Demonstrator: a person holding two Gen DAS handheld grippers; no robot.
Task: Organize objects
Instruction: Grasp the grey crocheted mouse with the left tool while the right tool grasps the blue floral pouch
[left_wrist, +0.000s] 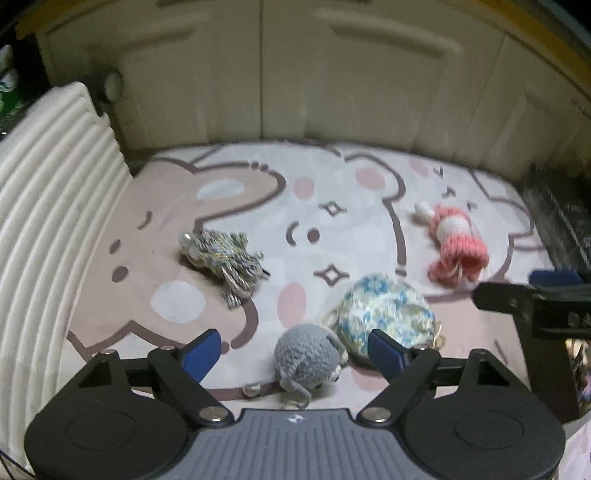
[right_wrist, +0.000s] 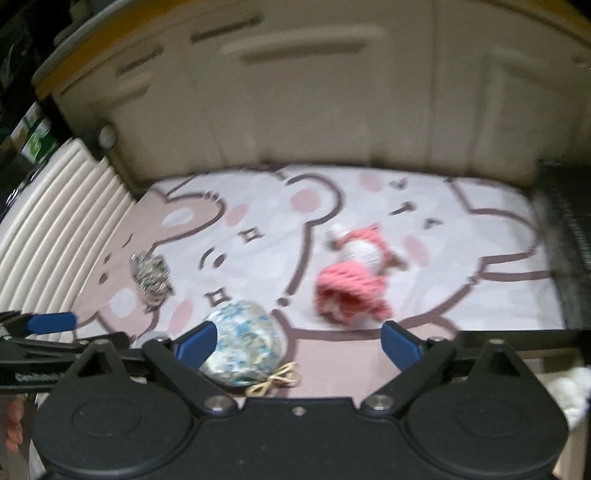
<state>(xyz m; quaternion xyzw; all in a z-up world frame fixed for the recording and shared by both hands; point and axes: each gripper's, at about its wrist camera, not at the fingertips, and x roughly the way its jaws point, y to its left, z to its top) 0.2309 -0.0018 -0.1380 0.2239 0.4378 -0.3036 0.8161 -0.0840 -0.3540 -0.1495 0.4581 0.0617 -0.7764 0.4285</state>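
In the left wrist view, the left gripper hangs at the bottom of the frame with its blue-padded jaws spread wide and gripping nothing. A small grey crocheted mouse toy lies between the pads, clear of both. Just right of it rests a round blue-and-cream knitted pouch, partly behind the right pad. A grey-green tweed bow with pearl beads sits left of centre, and a pink-and-white knitted doll lies at the right, all on a pale cartoon-bear play mat. A white ribbed cushion leans at the left.

In the blurred right wrist view, the right gripper is likewise wide apart and empty. The doll lies above the gap between its pads, the pouch beside the left pad, the bow at the left.
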